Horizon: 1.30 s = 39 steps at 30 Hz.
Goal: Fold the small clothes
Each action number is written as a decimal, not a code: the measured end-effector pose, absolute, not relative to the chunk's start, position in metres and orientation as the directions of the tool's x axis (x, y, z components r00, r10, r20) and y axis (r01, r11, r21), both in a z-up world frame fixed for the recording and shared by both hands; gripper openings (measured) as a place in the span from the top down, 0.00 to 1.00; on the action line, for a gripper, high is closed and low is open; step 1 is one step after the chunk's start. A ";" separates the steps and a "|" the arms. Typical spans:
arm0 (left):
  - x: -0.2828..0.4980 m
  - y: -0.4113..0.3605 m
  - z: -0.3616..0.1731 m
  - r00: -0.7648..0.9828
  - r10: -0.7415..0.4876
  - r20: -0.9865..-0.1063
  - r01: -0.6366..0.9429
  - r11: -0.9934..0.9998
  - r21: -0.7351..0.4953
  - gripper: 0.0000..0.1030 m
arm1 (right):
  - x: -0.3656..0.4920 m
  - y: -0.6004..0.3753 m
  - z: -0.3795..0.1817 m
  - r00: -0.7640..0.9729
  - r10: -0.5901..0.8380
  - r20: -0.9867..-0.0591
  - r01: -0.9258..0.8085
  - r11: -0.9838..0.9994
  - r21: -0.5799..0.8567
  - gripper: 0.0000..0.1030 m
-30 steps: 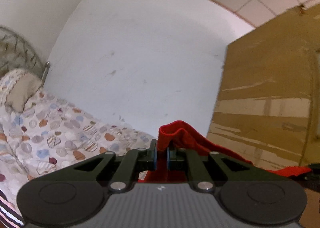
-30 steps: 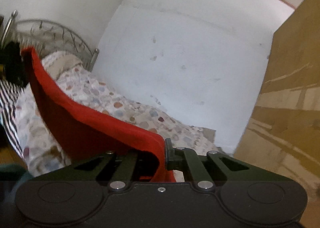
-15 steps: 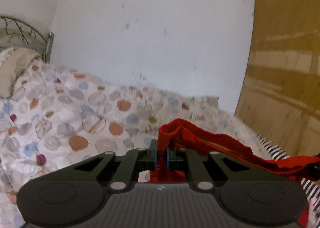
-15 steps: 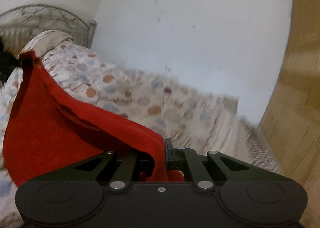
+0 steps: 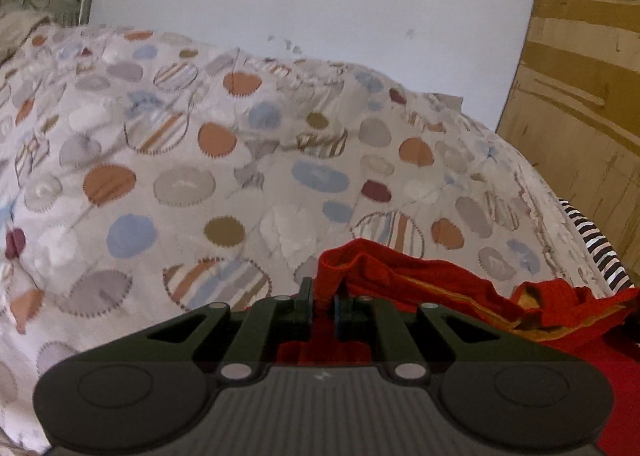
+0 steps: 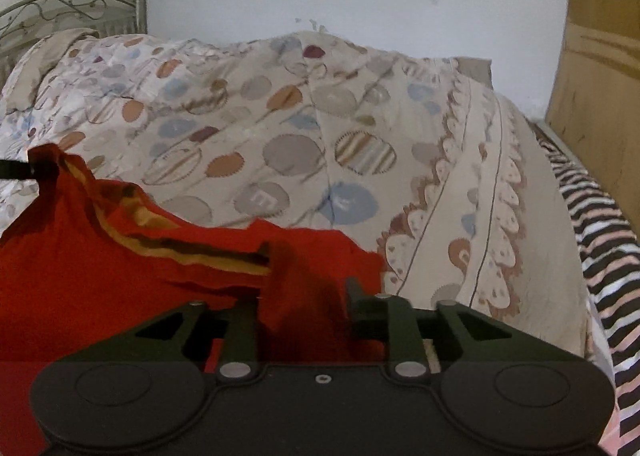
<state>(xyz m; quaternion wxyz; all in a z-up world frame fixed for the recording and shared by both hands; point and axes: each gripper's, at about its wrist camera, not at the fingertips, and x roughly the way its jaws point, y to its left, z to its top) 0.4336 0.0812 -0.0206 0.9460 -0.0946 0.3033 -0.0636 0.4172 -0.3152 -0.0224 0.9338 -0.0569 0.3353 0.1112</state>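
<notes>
A small red garment (image 5: 404, 280) with a yellow-orange band hangs between my two grippers above the bed. My left gripper (image 5: 322, 296) is shut on one corner of it; the cloth runs off to the right. In the right wrist view the red garment (image 6: 100, 256) spreads to the left. My right gripper (image 6: 308, 292) holds a bunched fold of it, jaws partly apart around the cloth. The left gripper's tip (image 6: 14, 169) shows at the garment's far left corner.
A quilt with coloured spots (image 5: 240, 143) covers the bed under both grippers. A black-and-white striped cloth (image 6: 600, 240) lies along its right edge. A metal headboard (image 6: 60, 11) stands far left, a white wall behind, a brown cardboard panel (image 5: 580, 95) at right.
Both grippers have tipped downward from the wall toward the bed, carrying the red garment lower over the quilt. The right gripper's jaws look wider apart now.
</notes>
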 end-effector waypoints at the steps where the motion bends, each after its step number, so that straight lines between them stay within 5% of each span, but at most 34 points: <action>1: 0.434 0.084 -0.022 0.807 -0.183 -0.561 0.056 0.970 -0.236 0.91 | 0.419 -0.317 -0.023 0.750 0.170 -0.639 -0.243 0.970 -0.028 0.62; 7: 0.442 0.101 -0.025 0.779 -0.245 -0.577 0.039 0.938 -0.346 0.90 | 0.424 -0.325 -0.022 0.748 0.179 -0.639 -0.226 0.974 0.008 0.41; 14: 0.441 0.106 -0.019 0.772 -0.247 -0.586 0.039 0.938 -0.345 0.90 | 0.449 -0.357 -0.020 0.692 0.283 -0.664 -0.111 0.951 0.289 0.12; 23: 0.446 0.105 -0.016 0.759 -0.235 -0.607 0.027 0.943 -0.331 0.89 | 0.457 -0.382 -0.004 0.752 0.208 -0.625 -0.004 0.950 0.311 0.04; 26: 0.446 0.108 -0.017 0.747 -0.261 -0.611 0.030 0.932 -0.362 0.77 | 0.446 -0.381 -0.006 0.762 0.208 -0.614 -0.031 0.958 0.285 0.02; 28: 0.442 0.111 -0.016 0.750 -0.280 -0.599 0.037 0.922 -0.385 0.47 | 0.435 -0.373 -0.011 0.764 0.204 -0.612 -0.076 0.971 0.229 0.02; 31: 0.428 0.114 -0.011 0.774 -0.267 -0.574 0.046 0.928 -0.369 0.23 | 0.419 -0.356 -0.019 0.776 0.189 -0.601 -0.139 0.982 0.129 0.02; 34: 0.409 0.112 -0.006 0.802 -0.262 -0.538 0.086 0.940 -0.330 0.11 | 0.403 -0.341 -0.026 0.801 0.180 -0.572 -0.192 0.981 0.040 0.01; 39: 0.391 0.100 -0.008 0.797 -0.312 -0.517 0.209 0.946 -0.249 0.16 | 0.383 -0.325 -0.035 0.845 0.147 -0.514 -0.206 0.977 -0.060 0.01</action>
